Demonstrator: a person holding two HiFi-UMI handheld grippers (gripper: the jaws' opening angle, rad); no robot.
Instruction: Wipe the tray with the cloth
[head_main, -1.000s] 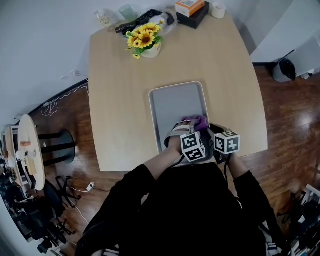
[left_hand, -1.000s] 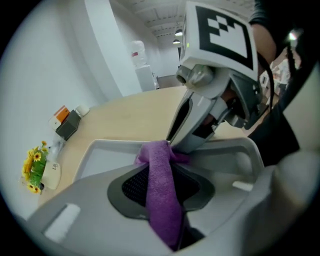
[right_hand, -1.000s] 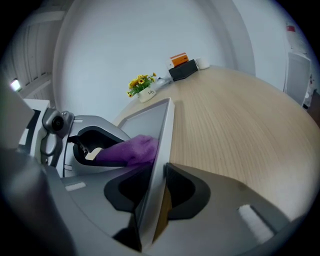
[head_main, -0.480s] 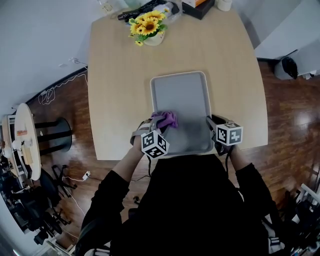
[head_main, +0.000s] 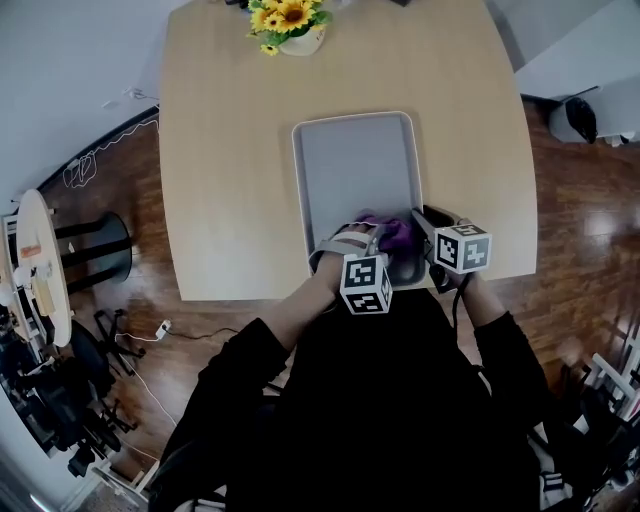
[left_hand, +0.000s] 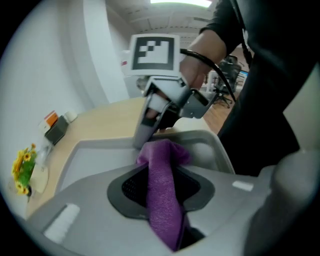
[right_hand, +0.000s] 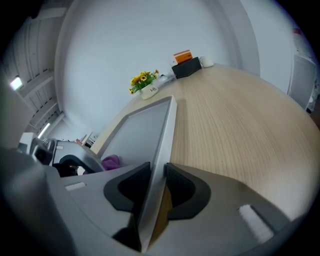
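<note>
A grey tray (head_main: 301, 170) lies on the wooden table, its near end under my grippers. My left gripper (head_main: 368, 234) is shut on a purple cloth (head_main: 388, 231) and presses it onto the tray's near right part. In the left gripper view the cloth (left_hand: 162, 195) hangs between the jaws over the tray (left_hand: 95, 155), close to the right gripper (left_hand: 150, 122). My right gripper (head_main: 426, 224) is shut on the tray's right rim (right_hand: 165, 140), which runs between its pads (right_hand: 131, 187). The cloth (right_hand: 111, 161) shows beyond it.
A vase of sunflowers (head_main: 285, 20) stands at the table's far edge, with a black box topped by an orange one (right_hand: 185, 65) beside it. A round stool (head_main: 40, 270) and cables lie on the floor at the left. The table's near edge runs just under my hands.
The left gripper swept the cloth from the tray's near right to its near left, then back to the near right. The right gripper kept its hold on the rim.
</note>
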